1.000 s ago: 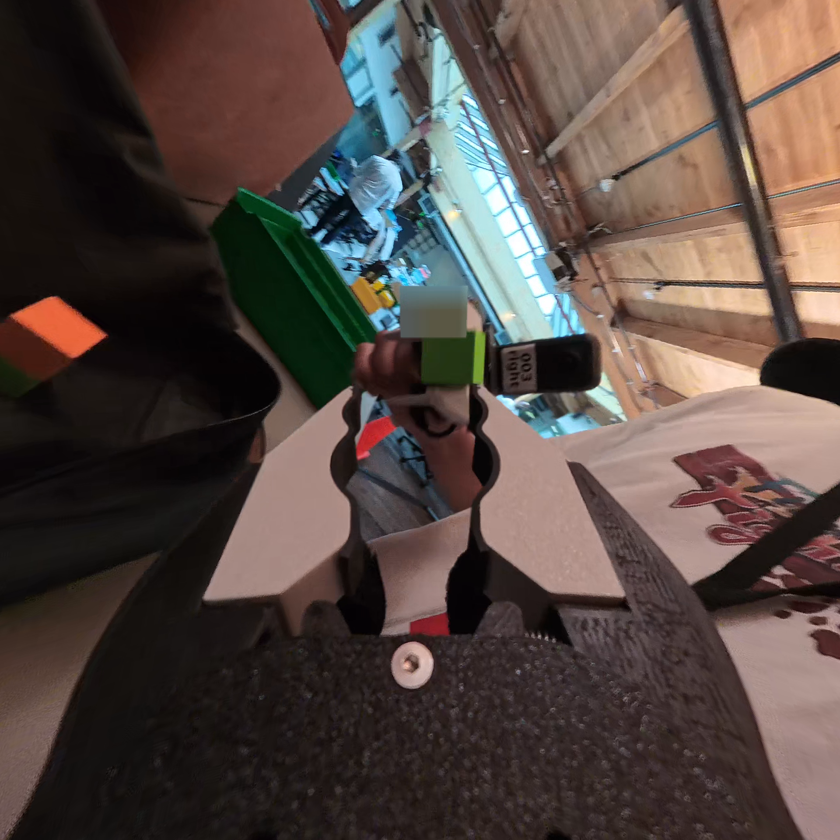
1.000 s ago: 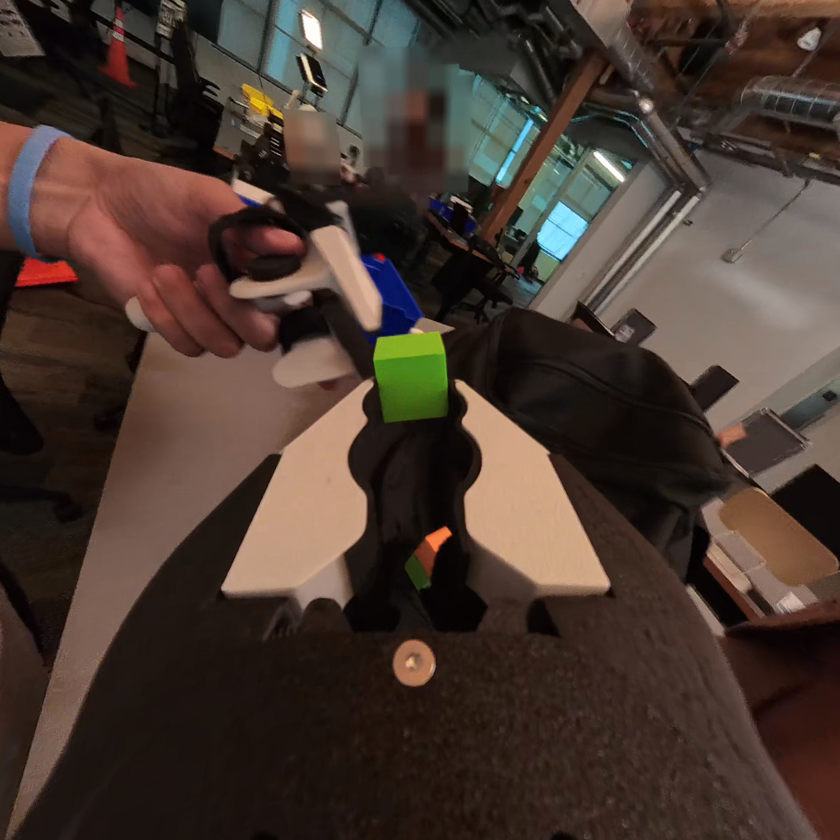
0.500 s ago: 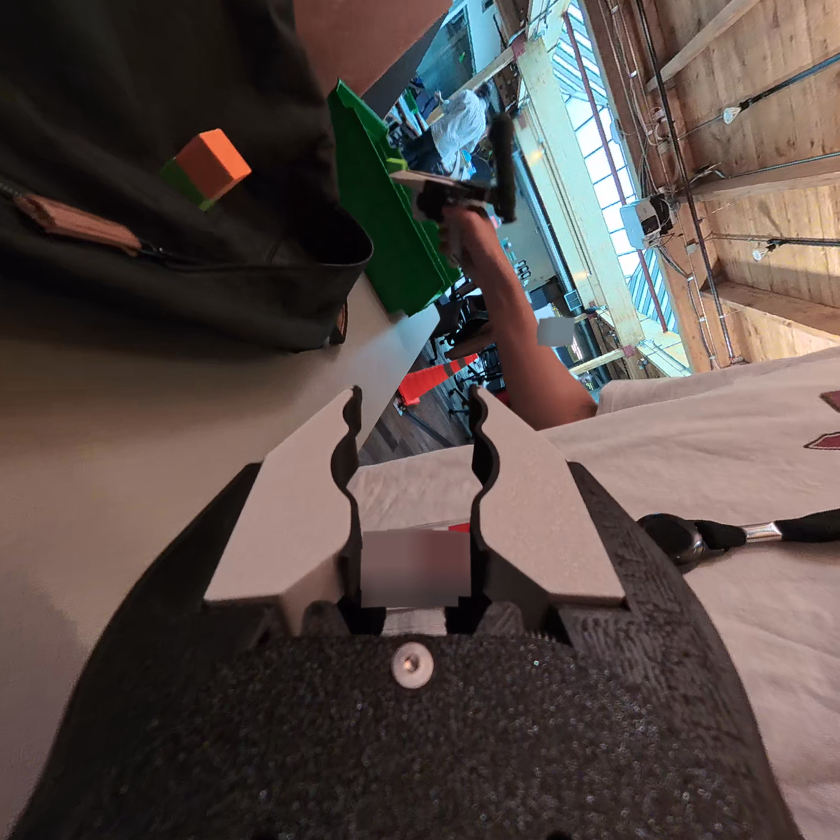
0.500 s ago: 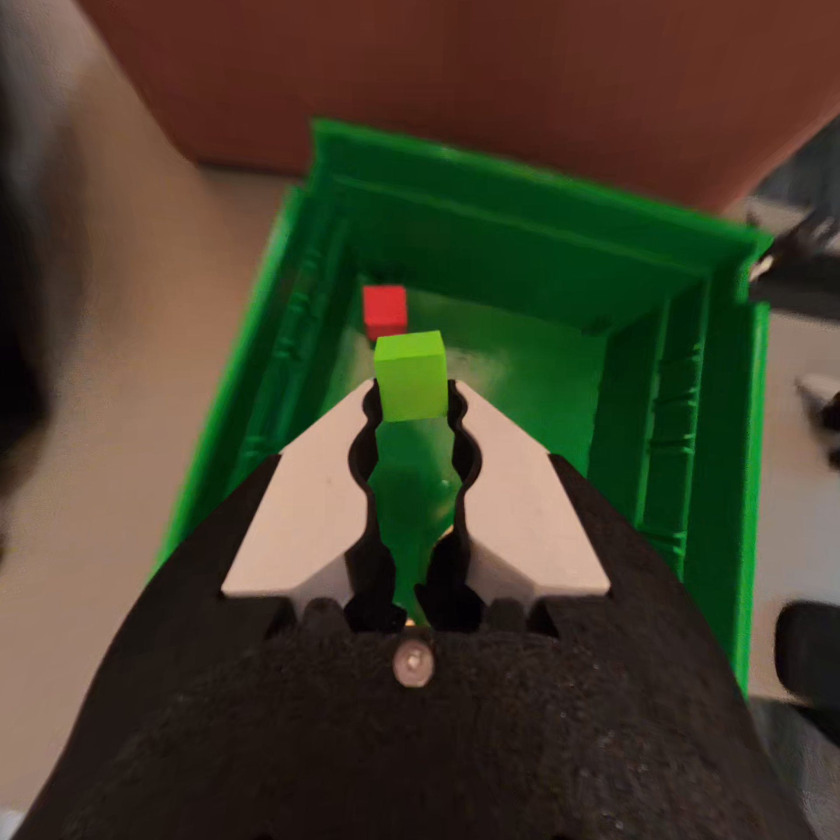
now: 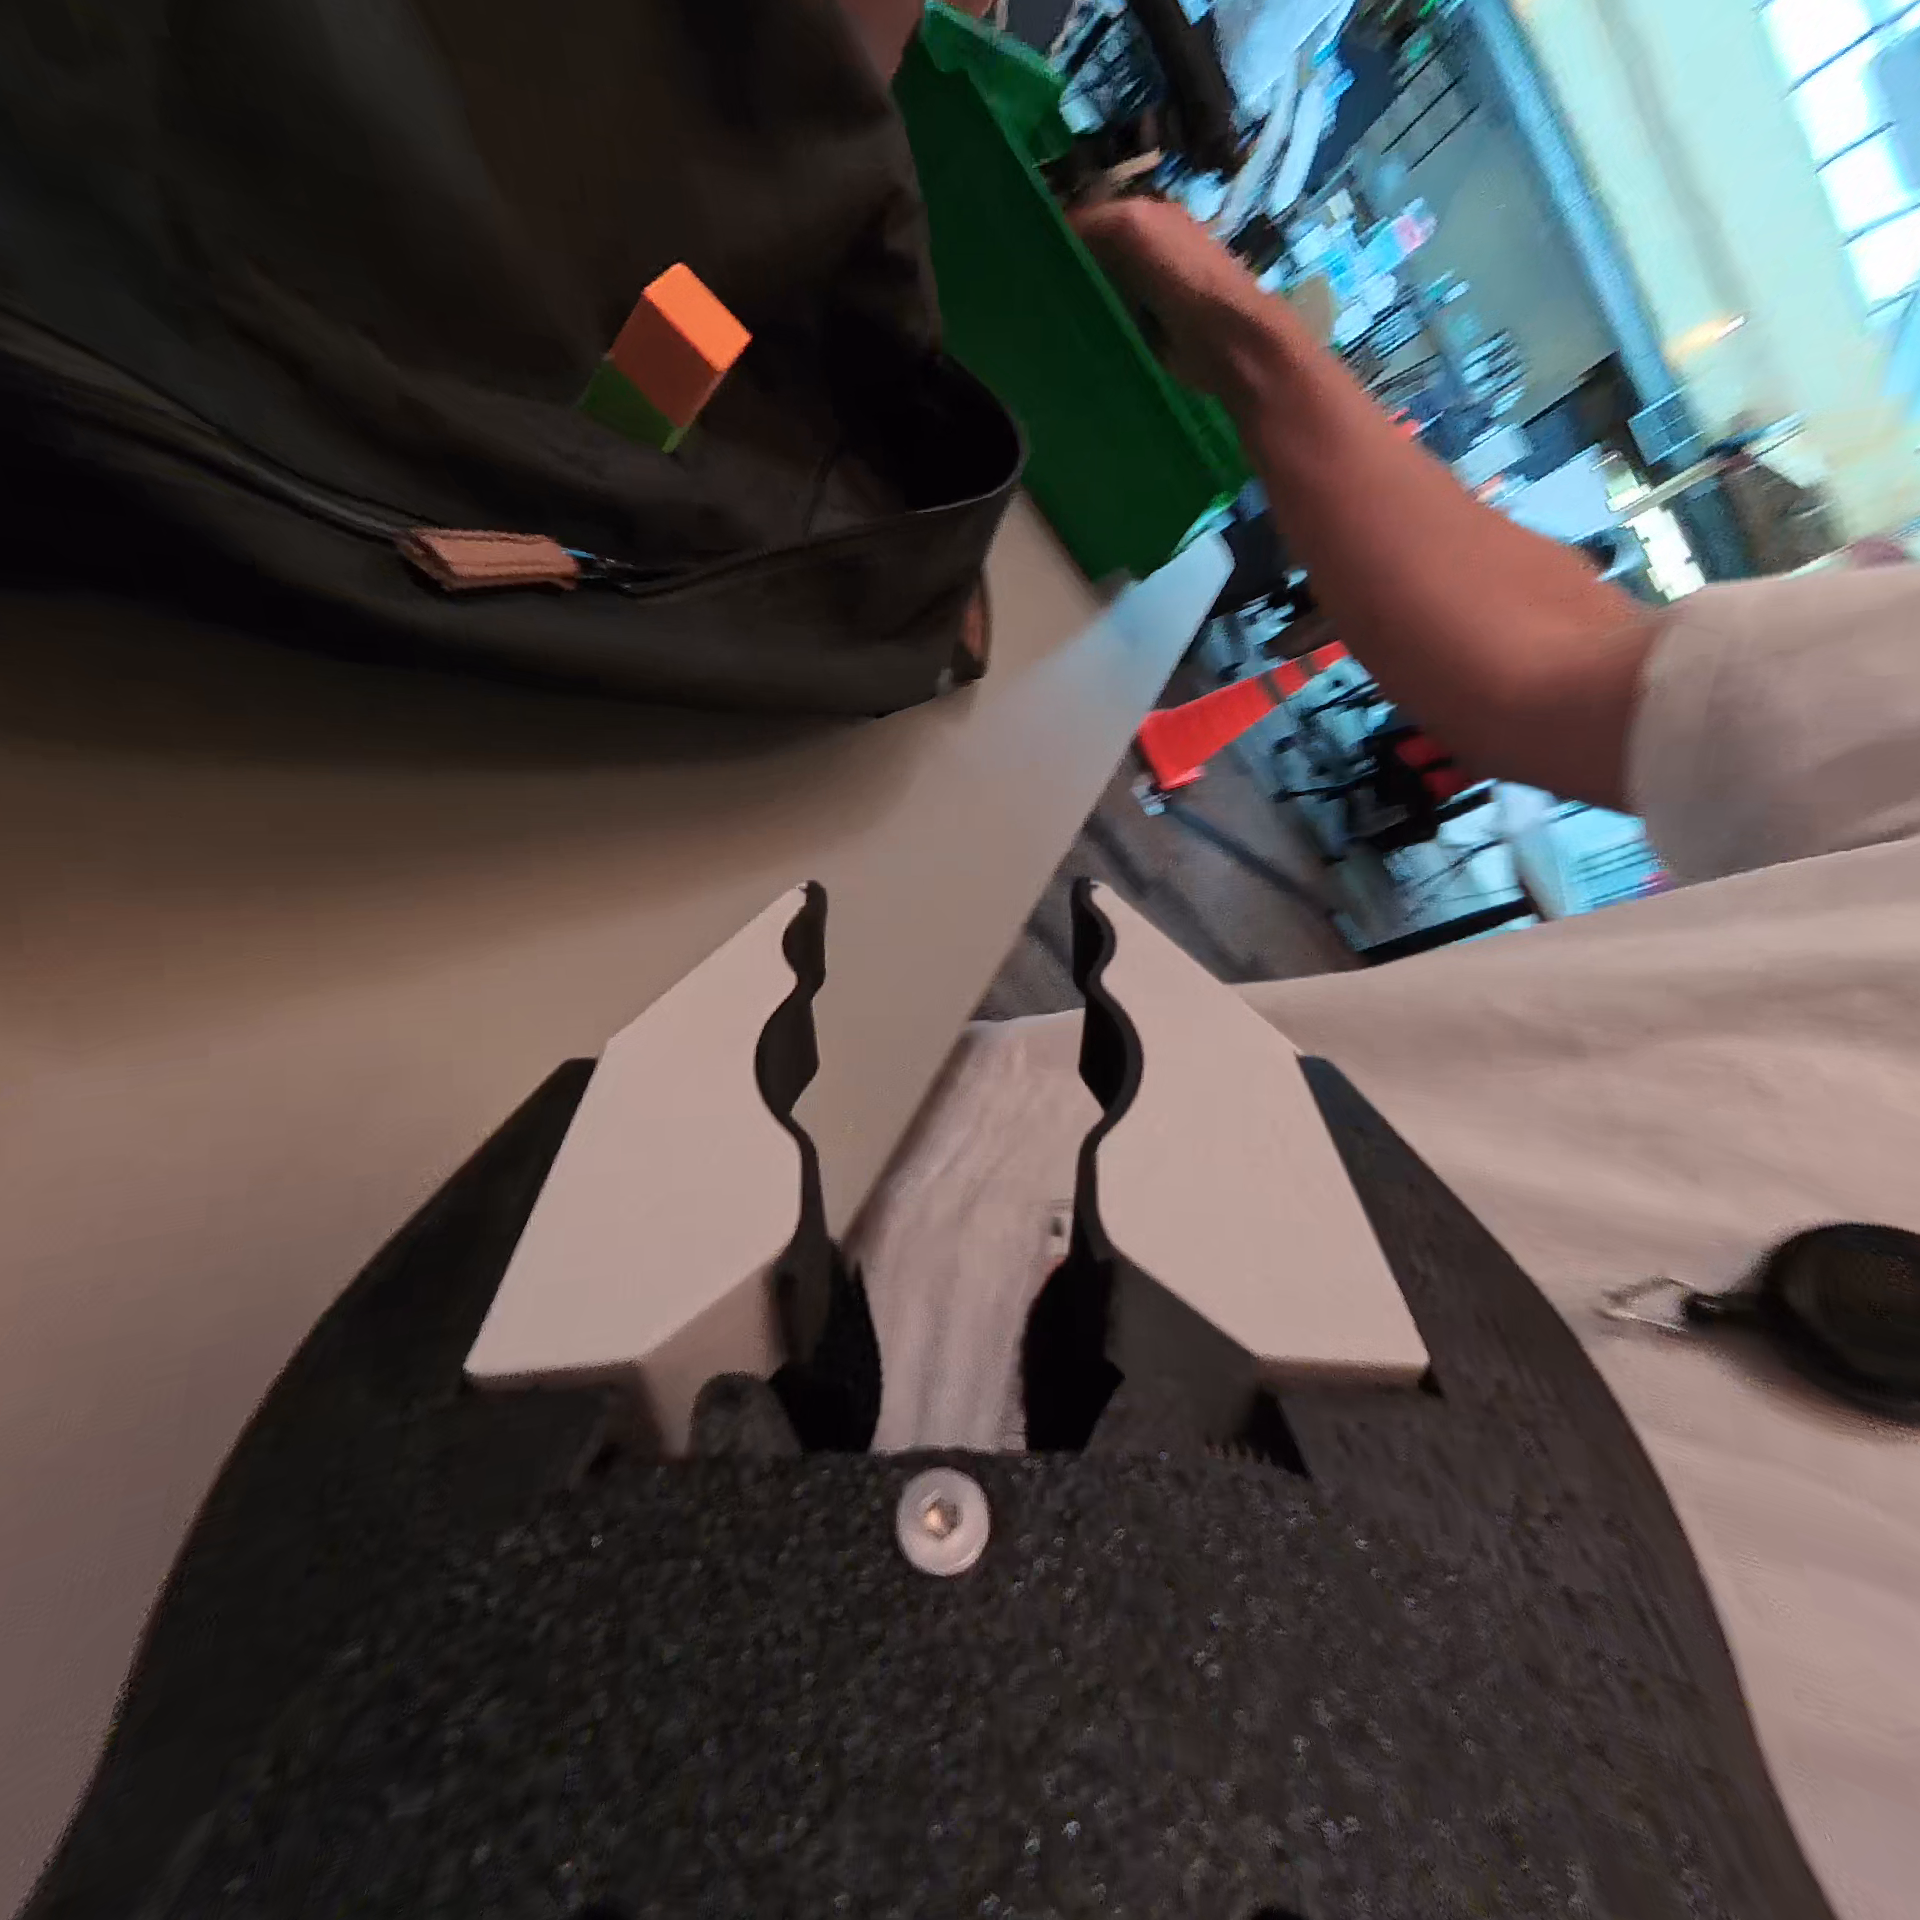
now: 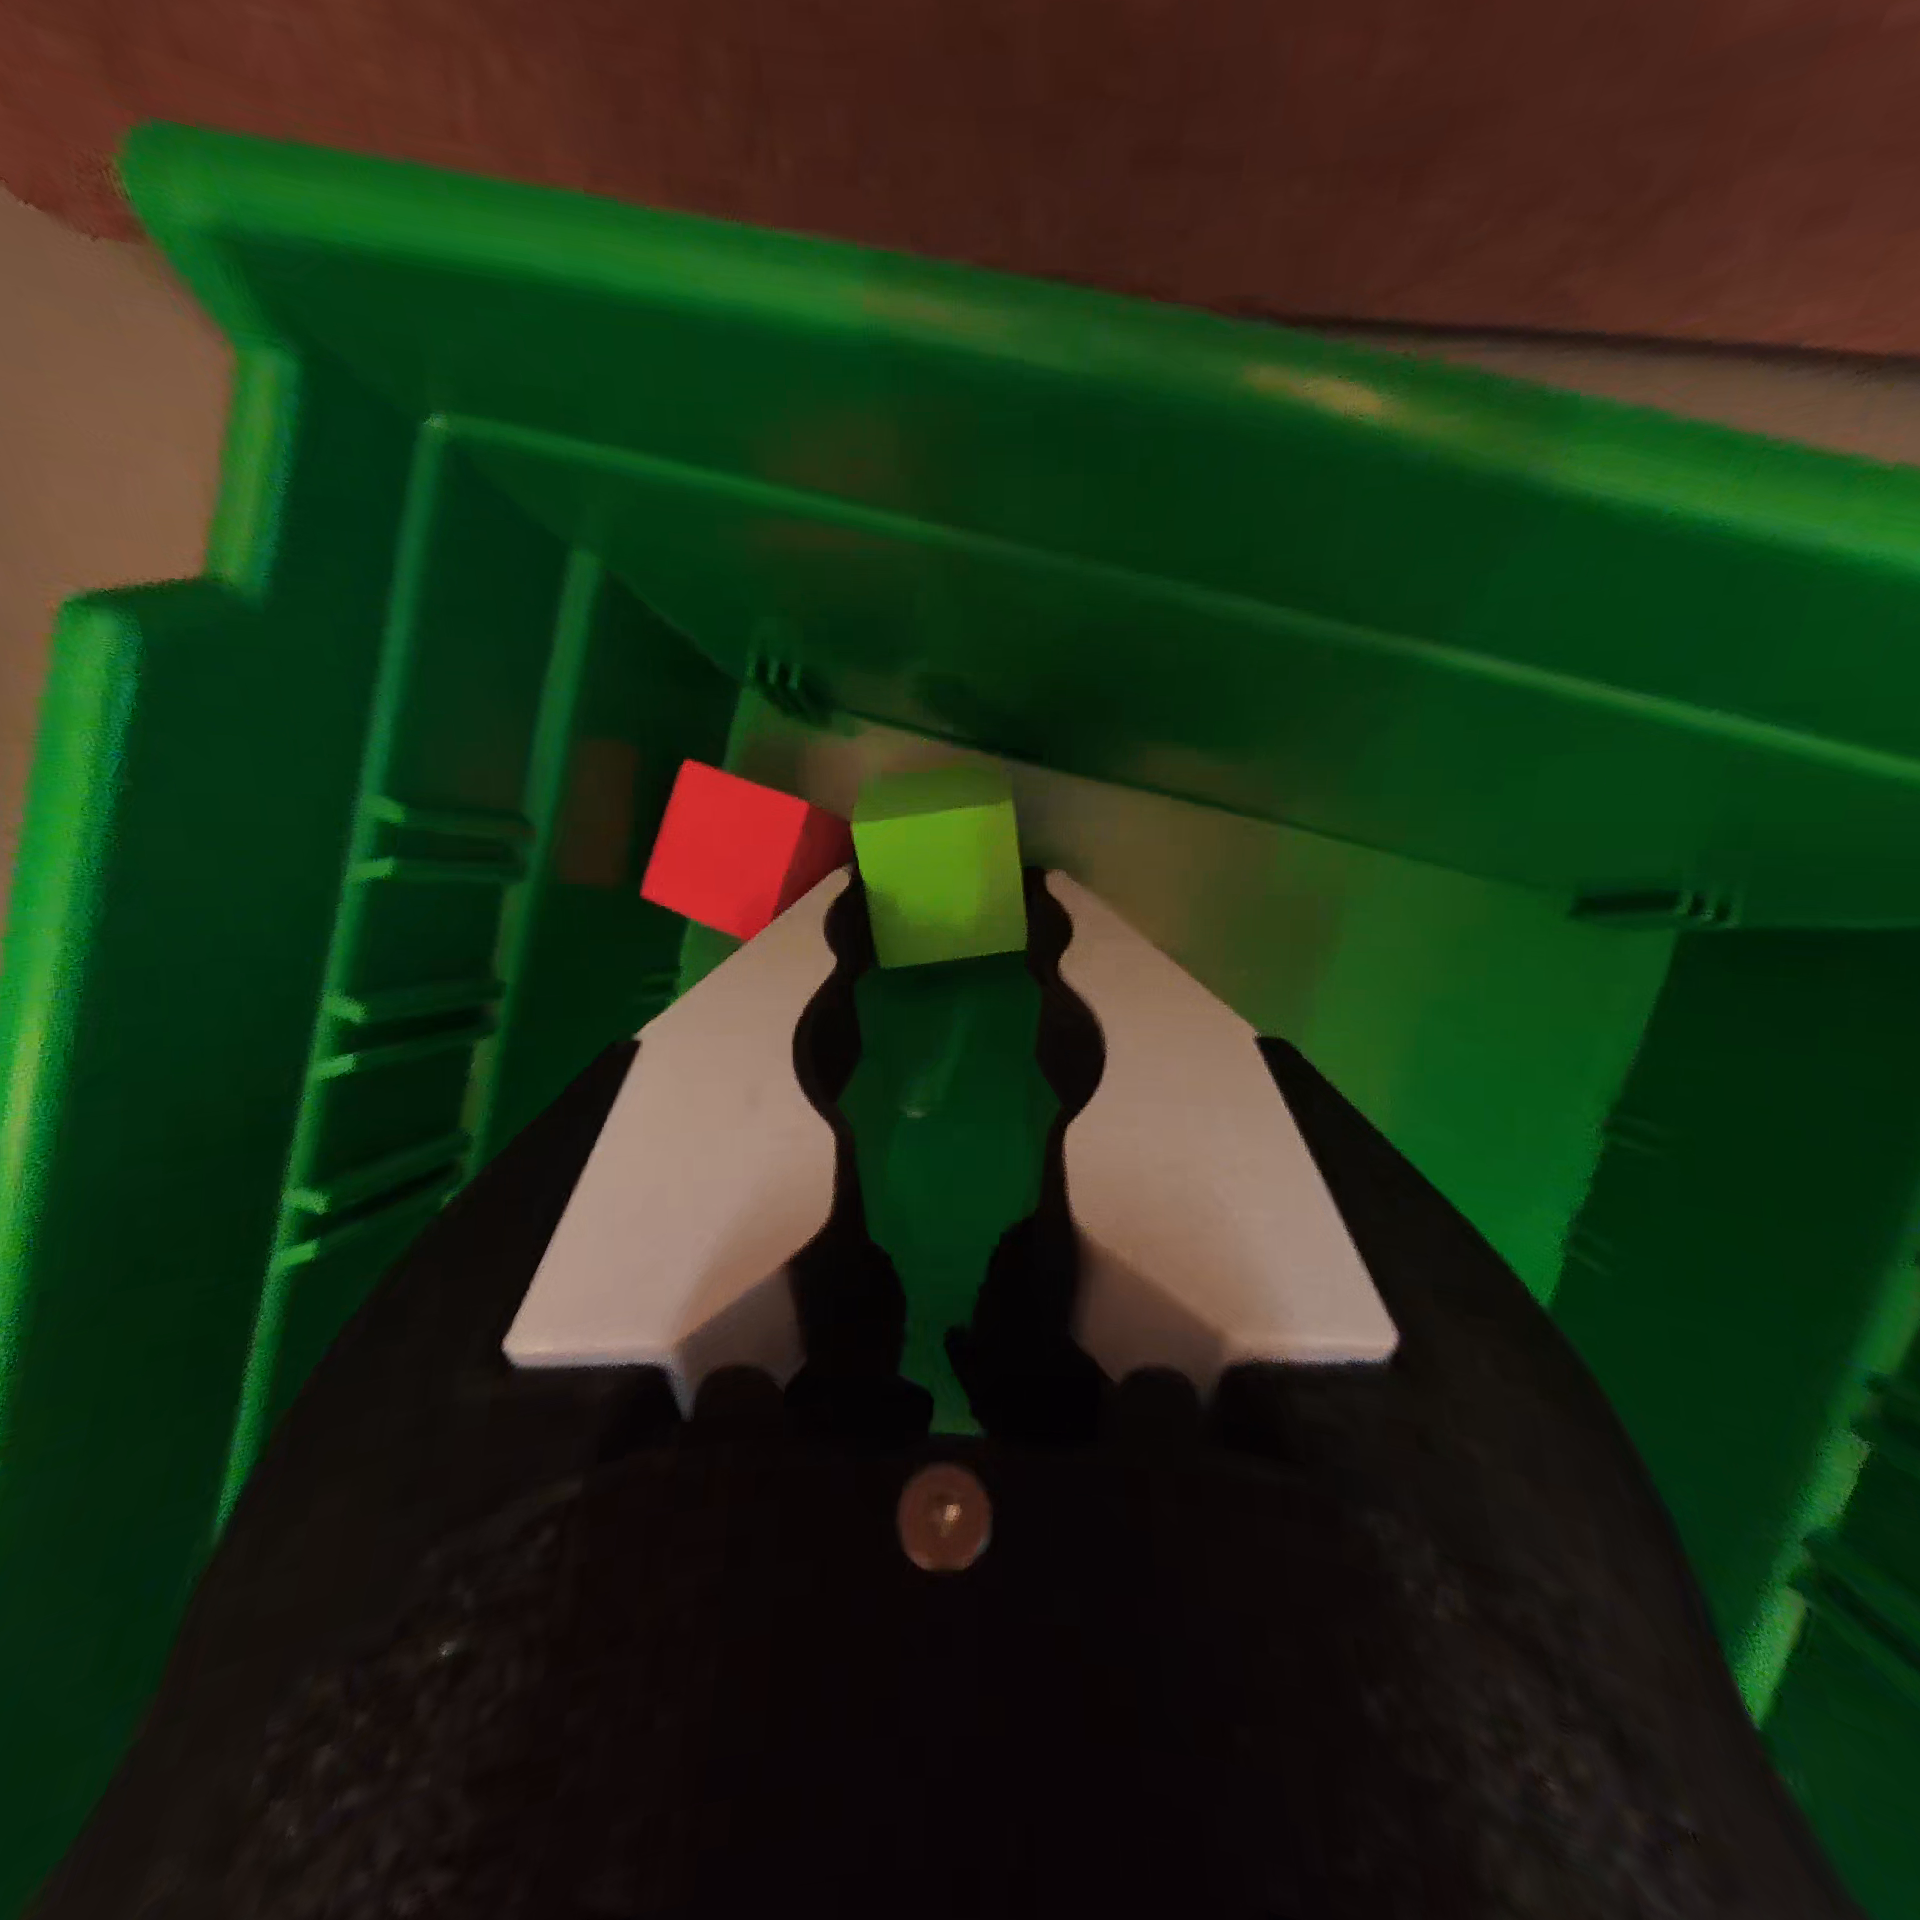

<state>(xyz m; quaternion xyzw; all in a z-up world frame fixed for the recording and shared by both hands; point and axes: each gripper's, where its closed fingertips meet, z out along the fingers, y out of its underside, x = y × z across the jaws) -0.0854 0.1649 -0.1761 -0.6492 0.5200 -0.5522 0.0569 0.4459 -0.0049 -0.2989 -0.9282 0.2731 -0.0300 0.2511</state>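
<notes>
Green bin surrounds right gripper pinching lime cube.

green bin walls hem right claw, red cube just beside

The right gripper reaches down into the bin, a held cube pinched between its tips near the bin's far wall. A second cube lies on the bin floor just left of the held one (whether they touch cannot be told). The bin stands on the table near its edge, with a bag just beside it. A two-part block rests on the bag. The left gripper hangs over the table edge, well apart from the bag, jaws parted with nothing between.
</notes>
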